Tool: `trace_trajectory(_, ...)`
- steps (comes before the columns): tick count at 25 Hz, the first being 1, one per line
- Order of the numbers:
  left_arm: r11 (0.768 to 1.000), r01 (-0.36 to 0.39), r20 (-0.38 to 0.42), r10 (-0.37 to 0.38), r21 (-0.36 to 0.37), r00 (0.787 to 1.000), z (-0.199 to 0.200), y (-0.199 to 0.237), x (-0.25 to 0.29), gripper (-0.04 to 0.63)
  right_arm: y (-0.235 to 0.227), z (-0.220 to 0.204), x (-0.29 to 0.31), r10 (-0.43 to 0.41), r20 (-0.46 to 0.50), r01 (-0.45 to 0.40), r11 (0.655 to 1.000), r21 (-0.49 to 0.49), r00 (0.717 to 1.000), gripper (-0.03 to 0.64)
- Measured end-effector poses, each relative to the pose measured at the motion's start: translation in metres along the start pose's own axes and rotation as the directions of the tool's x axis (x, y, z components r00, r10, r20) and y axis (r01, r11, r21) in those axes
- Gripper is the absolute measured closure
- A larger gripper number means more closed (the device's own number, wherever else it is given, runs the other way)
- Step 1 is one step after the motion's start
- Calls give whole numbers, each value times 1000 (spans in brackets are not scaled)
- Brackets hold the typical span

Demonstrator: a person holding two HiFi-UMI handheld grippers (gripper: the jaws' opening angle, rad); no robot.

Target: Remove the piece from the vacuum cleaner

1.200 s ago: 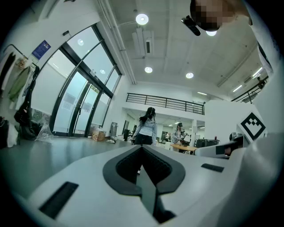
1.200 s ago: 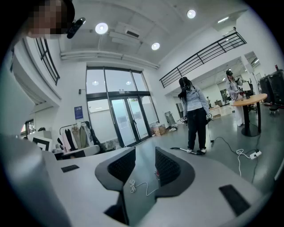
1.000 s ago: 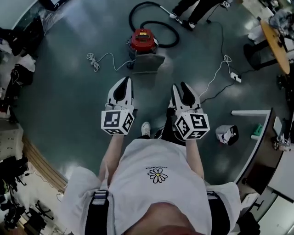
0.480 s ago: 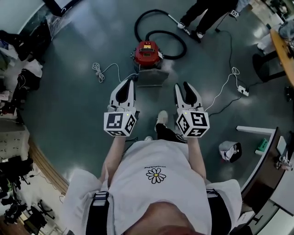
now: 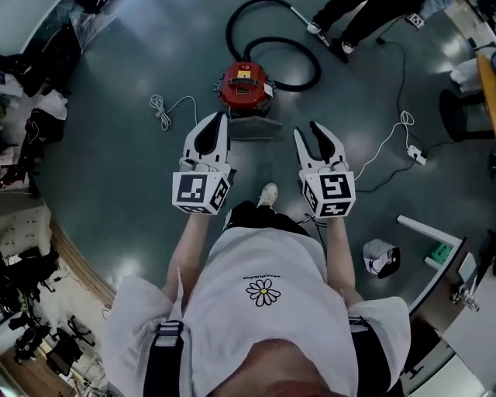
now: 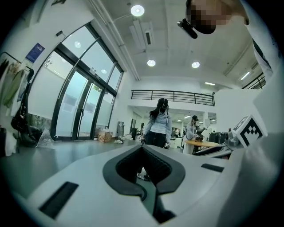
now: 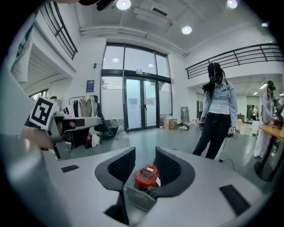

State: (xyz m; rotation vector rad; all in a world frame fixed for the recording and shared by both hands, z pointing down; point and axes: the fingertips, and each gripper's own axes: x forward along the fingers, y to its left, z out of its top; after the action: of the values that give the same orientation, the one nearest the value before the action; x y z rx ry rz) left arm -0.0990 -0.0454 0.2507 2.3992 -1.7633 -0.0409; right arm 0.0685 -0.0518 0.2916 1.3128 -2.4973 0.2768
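Observation:
The red vacuum cleaner [image 5: 246,85] stands on the grey floor ahead, its black hose [image 5: 298,56] looping behind it. A flat grey panel [image 5: 252,126] lies against its near side. My left gripper [image 5: 219,118] hovers at the panel's left edge, its tips together and nothing in it. My right gripper [image 5: 308,130] hangs to the right of the panel, open and empty. In the right gripper view the vacuum cleaner [image 7: 146,176] and grey panel [image 7: 141,198] show far off through the gap of the right gripper [image 7: 145,153]. The left gripper [image 6: 142,147] points past them into the room.
A white cord [image 5: 164,106] lies left of the vacuum cleaner. A power strip [image 5: 415,153] with its cable lies at the right. Another person [image 5: 349,19] stands beyond the hose, also a person [image 7: 217,115] in the right gripper view. A small white thing [image 5: 381,257] and a desk edge [image 5: 426,229] are at my right.
I have stepped forward, so both grippers are nearer the vacuum cleaner and the grey panel. Neither gripper's jaws have changed.

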Motion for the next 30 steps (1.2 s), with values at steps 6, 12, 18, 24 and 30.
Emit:
trace_trajectory(6, 1000, 18, -74, -17, 15, 997, -26, 16, 44, 589, -21, -17, 45, 7, -71, -9, 999, -31, 997, 491)
trace_trajectory(12, 994, 80, -232, -63, 68, 971, -107, 59, 119, 589, -39, -62, 114, -4, -203, -28, 988, -155, 979, 491)
trace_trajectory(18, 957, 208, -444, -100, 202, 890, -227, 102, 197, 589, -48, -146, 192, -4, -342, -118, 935, -335, 940, 440)
trace_trajectory(24, 871, 394, -704, -80, 295, 705, -388, 144, 244, 589, -35, -290, 265, 111, -552, -356, 862, -360, 826, 440)
trace_trajectory(30, 831, 469, -800, -51, 298, 598, -463, 167, 261, 589, -30, -409, 296, 138, -723, -494, 813, -307, 676, 440)
